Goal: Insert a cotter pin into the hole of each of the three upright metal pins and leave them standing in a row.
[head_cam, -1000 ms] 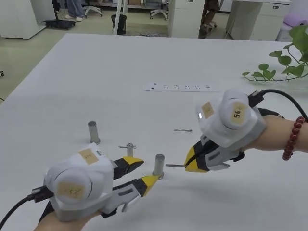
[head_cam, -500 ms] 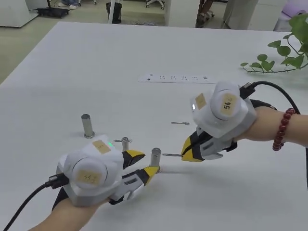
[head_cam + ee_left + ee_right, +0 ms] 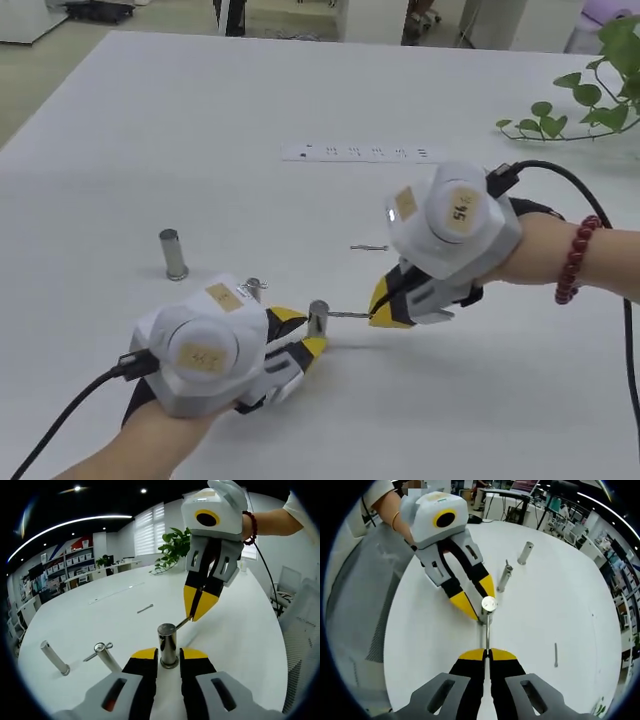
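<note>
Pinching cotter pin [image 3: 348, 315] in right gripper [image 3: 378, 318] jaws, tip at metal pin [image 3: 318, 316] clamped by left gripper [image 3: 301, 333] jaws; could skid past the hole and bend if angled off

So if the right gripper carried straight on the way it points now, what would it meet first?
Probably the upright grey metal pin held by the left gripper: the thin silver cotter pin clamped in the right gripper aims at its top. Exact gap unclear.
</note>
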Action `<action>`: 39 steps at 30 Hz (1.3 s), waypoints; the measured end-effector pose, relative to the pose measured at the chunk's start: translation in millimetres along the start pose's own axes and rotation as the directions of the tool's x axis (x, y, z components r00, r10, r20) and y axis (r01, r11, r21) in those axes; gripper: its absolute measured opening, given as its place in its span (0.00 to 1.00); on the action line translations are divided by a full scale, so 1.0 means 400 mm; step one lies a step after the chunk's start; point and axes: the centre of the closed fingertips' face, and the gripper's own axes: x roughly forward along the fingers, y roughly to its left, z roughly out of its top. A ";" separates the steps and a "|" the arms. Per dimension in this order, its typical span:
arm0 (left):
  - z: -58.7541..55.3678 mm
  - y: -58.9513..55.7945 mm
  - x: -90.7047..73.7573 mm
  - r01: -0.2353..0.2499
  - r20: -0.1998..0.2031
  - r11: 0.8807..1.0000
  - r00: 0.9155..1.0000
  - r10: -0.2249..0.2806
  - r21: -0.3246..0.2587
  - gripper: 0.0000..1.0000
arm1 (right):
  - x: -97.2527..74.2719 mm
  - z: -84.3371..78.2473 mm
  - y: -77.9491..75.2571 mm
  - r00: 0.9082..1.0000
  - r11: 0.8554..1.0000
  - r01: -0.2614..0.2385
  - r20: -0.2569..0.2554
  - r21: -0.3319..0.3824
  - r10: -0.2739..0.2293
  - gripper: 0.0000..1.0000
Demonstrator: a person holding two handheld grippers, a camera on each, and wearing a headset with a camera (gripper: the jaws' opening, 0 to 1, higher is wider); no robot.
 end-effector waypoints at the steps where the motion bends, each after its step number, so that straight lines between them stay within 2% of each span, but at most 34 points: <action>1: 0.000 -0.001 0.001 0.000 -0.001 1.000 1.000 0.000 0.002 0.15 | 0.000 0.000 -0.001 1.000 1.000 0.002 0.000 -0.001 -0.002 0.03; 10: 0.000 0.001 0.004 -0.003 -0.002 1.000 1.000 0.003 0.011 0.12 | -0.007 0.016 -0.008 1.000 1.000 0.011 0.018 -0.012 -0.011 0.03; 16: -0.001 0.001 0.005 0.005 -0.003 1.000 1.000 -0.005 0.015 0.11 | -0.002 0.017 -0.012 1.000 0.999 0.018 -0.004 -0.043 -0.018 0.03; 28: 0.000 0.003 0.007 0.015 0.009 1.000 1.000 -0.015 0.002 0.11 | 0.013 0.060 -0.011 1.000 0.996 0.020 0.011 -0.084 -0.020 0.03; 33: 0.000 0.004 0.011 0.020 0.031 0.996 0.999 -0.018 -0.085 0.11 | 0.019 0.075 -0.011 1.000 0.996 0.019 0.025 -0.082 -0.017 0.03; 39: 0.000 0.003 0.013 0.021 0.037 0.993 0.999 -0.017 -0.112 0.11 | 0.022 0.084 -0.011 0.999 0.997 0.020 0.033 -0.069 -0.017 0.03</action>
